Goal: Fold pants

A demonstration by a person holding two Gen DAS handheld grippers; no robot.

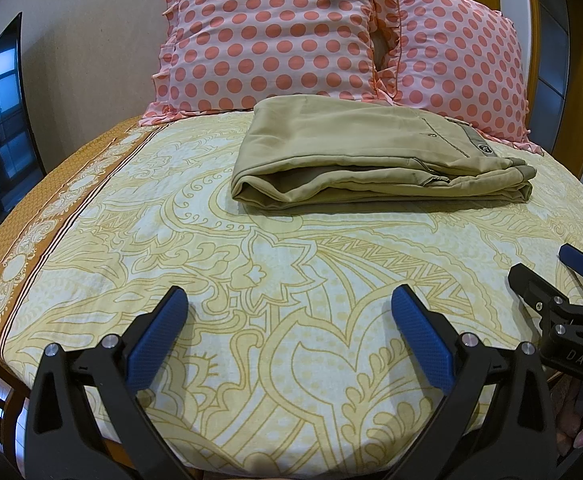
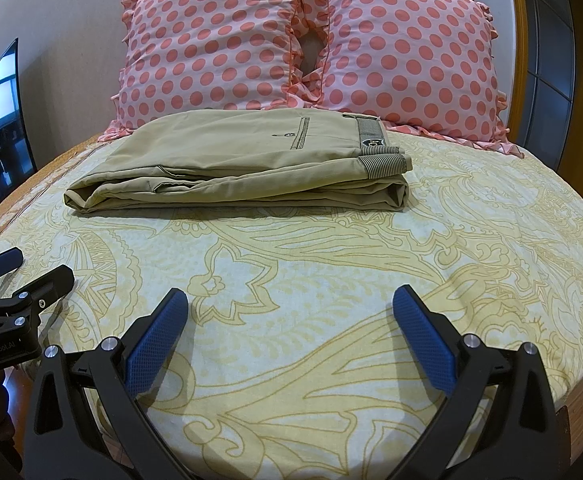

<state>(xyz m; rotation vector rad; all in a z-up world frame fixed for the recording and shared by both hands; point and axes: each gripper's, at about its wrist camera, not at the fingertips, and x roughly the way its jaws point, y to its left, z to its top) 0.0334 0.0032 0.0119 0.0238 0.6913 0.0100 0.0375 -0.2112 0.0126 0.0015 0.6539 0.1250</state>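
- Pants (image 1: 355, 160): plain khaki; waistband lining (image 2: 383, 156) finely striped grey.
- Bed sheet (image 1: 291, 280): cream ground, yellow-ochre paisley and floral linework; border (image 1: 31, 216) brown-orange with white ornaments.
- Pillows (image 2: 219, 40): pale pink, coral polka dots, ruffled edges.
- Left tool (image 1: 287, 336), right tool (image 2: 287, 336): black frames, blue textured pads (image 1: 155, 344).

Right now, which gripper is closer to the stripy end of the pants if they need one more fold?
Probably the right gripper. The pants' stripy waistband lies on its side, almost straight ahead. The left gripper faces the other, plain folded end. Both are open and apart from the pants.
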